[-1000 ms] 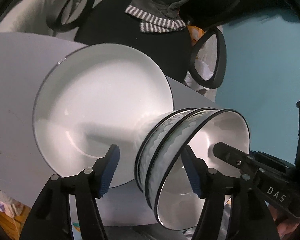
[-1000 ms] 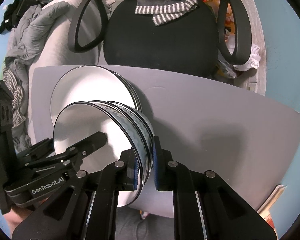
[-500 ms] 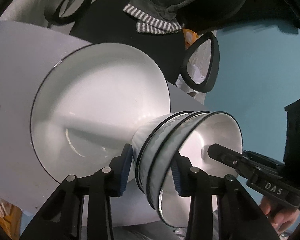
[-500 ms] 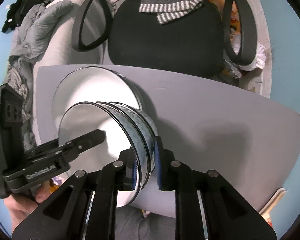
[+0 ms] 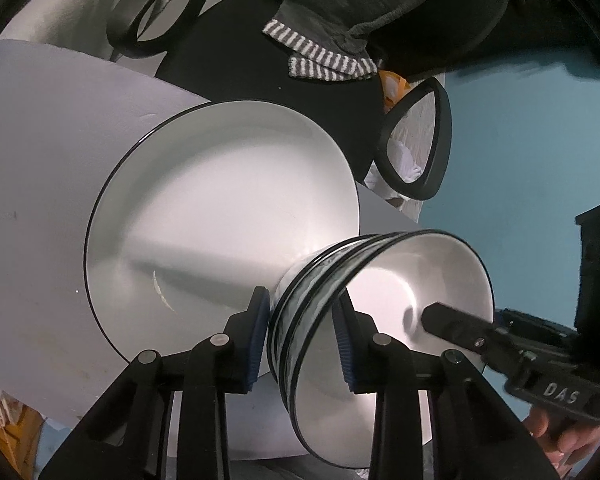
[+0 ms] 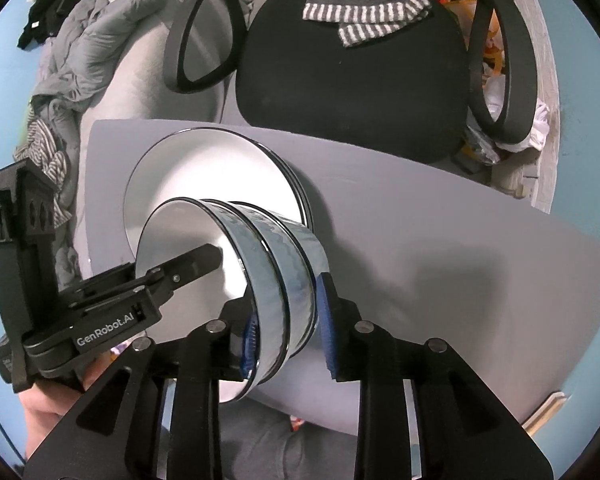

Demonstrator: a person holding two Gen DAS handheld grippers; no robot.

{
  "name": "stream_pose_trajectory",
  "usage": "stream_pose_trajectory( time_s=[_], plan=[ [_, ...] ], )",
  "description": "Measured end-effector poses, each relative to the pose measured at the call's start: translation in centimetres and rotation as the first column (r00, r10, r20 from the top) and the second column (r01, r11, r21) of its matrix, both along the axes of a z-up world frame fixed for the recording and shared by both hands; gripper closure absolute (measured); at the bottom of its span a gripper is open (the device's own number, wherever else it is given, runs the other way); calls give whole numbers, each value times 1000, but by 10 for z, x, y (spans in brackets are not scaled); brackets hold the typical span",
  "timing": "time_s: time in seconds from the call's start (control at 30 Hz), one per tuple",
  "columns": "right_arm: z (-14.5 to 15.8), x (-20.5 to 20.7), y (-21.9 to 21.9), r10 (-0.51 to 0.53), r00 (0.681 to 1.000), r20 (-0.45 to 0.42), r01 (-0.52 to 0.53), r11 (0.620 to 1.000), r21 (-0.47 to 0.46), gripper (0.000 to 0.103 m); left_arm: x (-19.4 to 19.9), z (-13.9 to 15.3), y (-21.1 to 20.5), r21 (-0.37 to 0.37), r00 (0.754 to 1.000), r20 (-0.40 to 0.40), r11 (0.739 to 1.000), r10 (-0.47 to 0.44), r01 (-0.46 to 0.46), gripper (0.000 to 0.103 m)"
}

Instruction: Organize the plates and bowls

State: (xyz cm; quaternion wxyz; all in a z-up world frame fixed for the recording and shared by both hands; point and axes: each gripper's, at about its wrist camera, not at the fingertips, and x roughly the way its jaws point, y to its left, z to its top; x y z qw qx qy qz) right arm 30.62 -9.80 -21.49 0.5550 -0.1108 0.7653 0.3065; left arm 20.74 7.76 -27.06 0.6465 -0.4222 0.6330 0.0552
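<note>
The grey table (image 6: 440, 240) fills the middle of both views, with a black office chair (image 6: 352, 80) behind it and a striped grey garment (image 6: 364, 12) draped over the chair's back. On the table's left part lies a stack of white plates (image 5: 220, 208) with dark rims. On those plates stands a nested stack of bowls (image 6: 276, 280), white inside and patterned blue-grey outside.

The left gripper (image 5: 302, 344) straddles the wall of the bowls on one side. Its jaws are closing; the outer blue pad lies against the outside of the bowls, while the inner pad sits inside the top bowl, close to its wall, and contact there is unclear.

The right gripper (image 6: 288, 320) straddles the opposite wall. Its jaws are opening, and the outer pad stands slightly clear of the bowls.
</note>
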Motion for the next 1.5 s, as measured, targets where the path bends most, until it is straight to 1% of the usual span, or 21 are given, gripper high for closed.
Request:
stream_pose_trajectory(
  time_s=[0.17, 0.2, 0.43, 0.53, 0.77, 0.93, 1.03, 1.13, 1.3, 1.5],
  plan=[
    [-10, -5, 3, 10, 1000, -27, -10, 1000, -9, 74, 0, 0, 2, 7, 1000, -3, 1000, -6, 6, 70],
    [-12, -6, 4, 11, 1000, -29, -11, 1000, -12, 73, 1, 0, 3, 21, 1000, -11, 1000, 7, -7, 70],
    [-13, -9, 13, 3, 1000, -14, -3, 1000, -18, 75, -2, -4, 9, 27, 999, -30, 999, 26, -25, 70],
    [-15, -9, 17, 1, 1000, -4, -1, 999, -32, 77, -3, -4, 11, 14, 999, -31, 999, 32, -32, 70],
    [-14, -7, 21, -15, 1000, -3, 15, 999, -48, 77, -4, -5, 11, -5, 998, -38, 999, 51, -51, 69],
    [-10, -14, 32, 4, 1000, 26, -2, 997, -80, 77, -4, -5, 16, -7, 997, -35, 998, 66, -66, 66],
    [-10, -17, 39, 16, 999, 28, -13, 996, -91, 77, -4, -3, 21, 7, 997, -28, 997, 71, -70, 65],
    [-11, -17, 44, 23, 999, 41, -18, 995, -103, 79, -8, -4, 25, -20, 996, -30, 996, 84, -85, 65],
    [-10, -16, 45, 19, 999, 49, -14, 994, -113, 78, -9, -3, 23, -30, 998, -15, 997, 64, -65, 65],
    [-6, -23, 53, 42, 996, 78, -31, 991, -132, 78, -7, -4, 26, -35, 998, -13, 997, 62, -62, 58]
  ],
)
